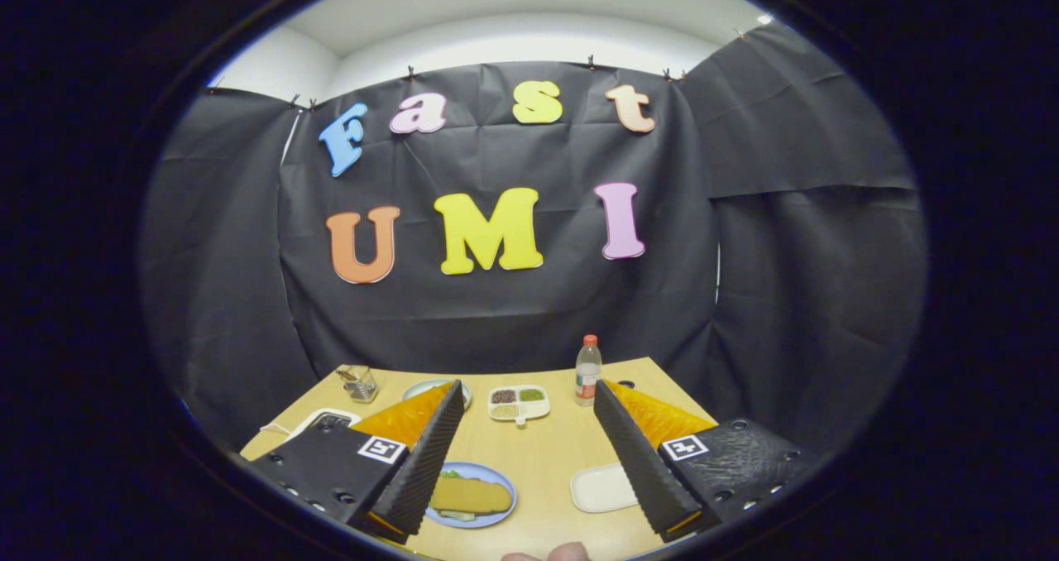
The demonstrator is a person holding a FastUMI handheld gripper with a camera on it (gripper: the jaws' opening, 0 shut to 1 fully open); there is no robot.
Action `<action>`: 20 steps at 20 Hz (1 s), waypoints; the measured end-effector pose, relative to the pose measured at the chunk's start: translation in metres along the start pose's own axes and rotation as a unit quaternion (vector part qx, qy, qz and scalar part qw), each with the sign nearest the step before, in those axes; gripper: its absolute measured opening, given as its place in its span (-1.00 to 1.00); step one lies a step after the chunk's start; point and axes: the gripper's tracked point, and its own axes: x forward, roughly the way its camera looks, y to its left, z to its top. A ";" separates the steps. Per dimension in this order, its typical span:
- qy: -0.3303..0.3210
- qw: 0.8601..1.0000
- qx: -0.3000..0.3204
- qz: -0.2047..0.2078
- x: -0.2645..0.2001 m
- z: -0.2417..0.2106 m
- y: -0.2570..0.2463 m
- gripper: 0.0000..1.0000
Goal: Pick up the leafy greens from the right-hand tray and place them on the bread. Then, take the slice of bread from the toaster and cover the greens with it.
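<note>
My gripper [527, 389] is open, its two black ribbed fingers [422, 453] spread wide above the wooden table [538, 453]. Below, by the left finger, a blue plate [496, 478] holds a tan slice of bread [470, 495]. Leafy greens [451, 474] peek out from under the bread's edges. The white right-hand tray [602, 488] lies bare next to the right finger. A white toaster [327, 420] sits at the table's left side, partly hidden behind the left finger.
Beyond the fingers stand a plastic bottle with a red cap [588, 371], a white divided dish of grains [519, 402], a pale plate [426, 389] and a glass holder [358, 383]. A person's fingertips [550, 554] show at the near table edge.
</note>
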 end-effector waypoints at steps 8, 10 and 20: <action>-0.008 1.000 -0.018 0.023 -0.015 0.001 0.046 0.92; -0.006 0.999 -0.020 0.031 -0.016 -0.002 0.058 0.92; -0.009 0.999 -0.022 0.040 -0.029 -0.001 0.082 0.92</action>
